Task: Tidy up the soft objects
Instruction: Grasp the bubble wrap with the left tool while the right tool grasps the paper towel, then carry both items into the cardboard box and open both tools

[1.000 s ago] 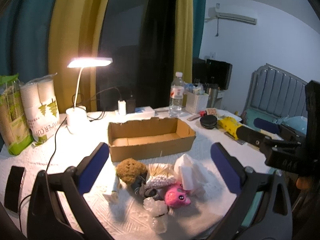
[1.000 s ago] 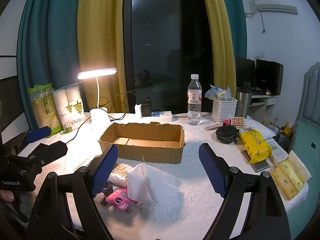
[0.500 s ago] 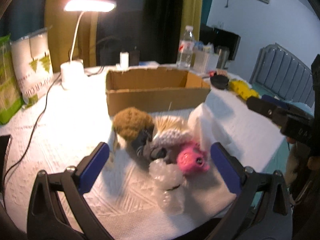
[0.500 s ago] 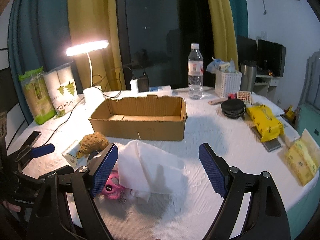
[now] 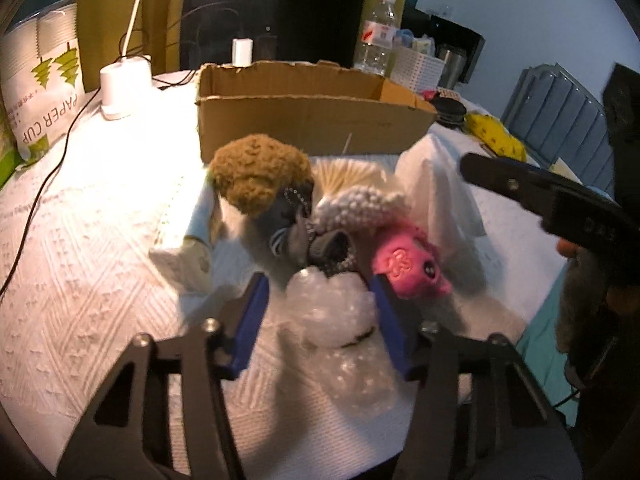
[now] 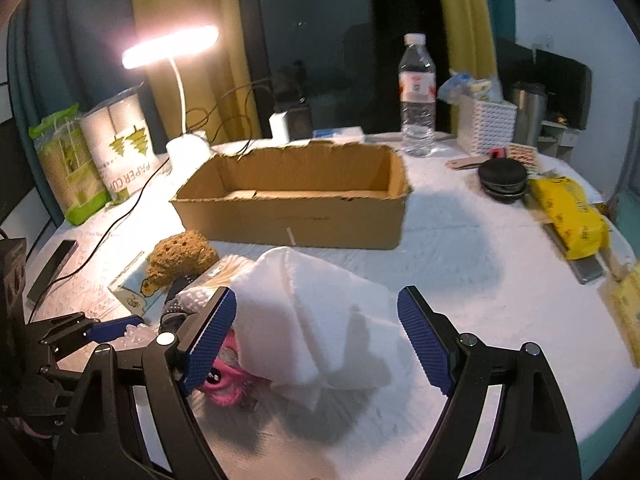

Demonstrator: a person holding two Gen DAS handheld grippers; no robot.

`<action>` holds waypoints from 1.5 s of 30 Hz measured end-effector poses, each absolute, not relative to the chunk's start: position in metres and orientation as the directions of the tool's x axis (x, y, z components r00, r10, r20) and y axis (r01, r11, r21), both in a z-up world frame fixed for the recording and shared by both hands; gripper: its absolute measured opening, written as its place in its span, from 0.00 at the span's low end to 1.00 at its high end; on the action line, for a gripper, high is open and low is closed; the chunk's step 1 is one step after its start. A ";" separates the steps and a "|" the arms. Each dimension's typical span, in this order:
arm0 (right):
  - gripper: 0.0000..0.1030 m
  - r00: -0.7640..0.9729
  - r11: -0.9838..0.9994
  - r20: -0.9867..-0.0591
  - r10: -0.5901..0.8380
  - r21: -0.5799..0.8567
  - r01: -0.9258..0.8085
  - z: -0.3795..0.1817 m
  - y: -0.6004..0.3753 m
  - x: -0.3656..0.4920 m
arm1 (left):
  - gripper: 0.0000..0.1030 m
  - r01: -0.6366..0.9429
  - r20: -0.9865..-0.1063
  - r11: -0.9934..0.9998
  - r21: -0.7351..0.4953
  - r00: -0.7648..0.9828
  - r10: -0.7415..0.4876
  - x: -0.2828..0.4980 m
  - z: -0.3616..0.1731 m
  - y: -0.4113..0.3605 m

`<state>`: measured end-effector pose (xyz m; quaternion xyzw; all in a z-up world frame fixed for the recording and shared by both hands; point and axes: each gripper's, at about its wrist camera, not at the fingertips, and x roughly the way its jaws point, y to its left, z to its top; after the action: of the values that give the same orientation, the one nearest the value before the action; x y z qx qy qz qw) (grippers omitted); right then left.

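A heap of soft things lies in front of an open cardboard box (image 5: 312, 112) (image 6: 296, 204): a brown knitted ball (image 5: 260, 174) (image 6: 182, 258), a white beaded piece (image 5: 360, 206), a pink plush toy (image 5: 408, 262) (image 6: 222, 380), a white cloth (image 6: 316, 320) (image 5: 432, 196) and a wad of clear bubble wrap (image 5: 332, 312). My left gripper (image 5: 320, 316) is low over the heap, its blue pads on either side of the bubble wrap, touching or nearly so. My right gripper (image 6: 316, 336) is open above the white cloth.
A lit desk lamp (image 6: 172, 48), paper cup sleeves (image 6: 120, 148), a water bottle (image 6: 416, 96), a white basket (image 6: 486, 124), a black round case (image 6: 502, 178), yellow packs (image 6: 568, 216) and a phone (image 6: 52, 264) stand around the white tablecloth. Lamp cables run behind the box.
My left gripper has dropped down onto the heap and its jaws have narrowed around the bubble wrap. My right gripper has moved closer over the white cloth.
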<state>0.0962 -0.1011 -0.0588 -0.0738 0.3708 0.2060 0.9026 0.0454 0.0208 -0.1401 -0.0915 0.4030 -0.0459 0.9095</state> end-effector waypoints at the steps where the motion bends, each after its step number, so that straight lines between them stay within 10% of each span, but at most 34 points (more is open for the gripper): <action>1: 0.83 0.632 0.901 -0.705 0.322 0.024 -0.433 -0.061 -0.098 0.098 | 0.47 0.016 -0.722 0.979 -0.205 0.672 -0.162 0.045 -0.139 0.021; 7: 0.79 0.593 0.877 -0.728 0.345 0.024 -0.480 -0.069 -0.077 0.107 | 0.36 0.033 -0.713 0.974 -0.225 0.676 -0.188 0.043 -0.136 0.028; 15: 0.09 0.568 0.846 -0.733 0.374 0.018 -0.534 -0.069 -0.066 0.111 | 0.30 0.047 -0.679 0.971 -0.233 0.707 -0.197 0.043 -0.122 0.034; 45: 0.07 0.675 0.822 -0.526 0.517 0.084 -0.564 0.030 -0.120 0.107 | 0.29 0.036 -0.550 0.978 -0.203 0.823 -0.145 0.049 -0.052 0.045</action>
<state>0.1068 -0.1205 0.0300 -0.0424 0.2737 0.2957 0.9143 0.0488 0.0449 -0.0517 -0.0922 0.2941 -0.0477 0.9501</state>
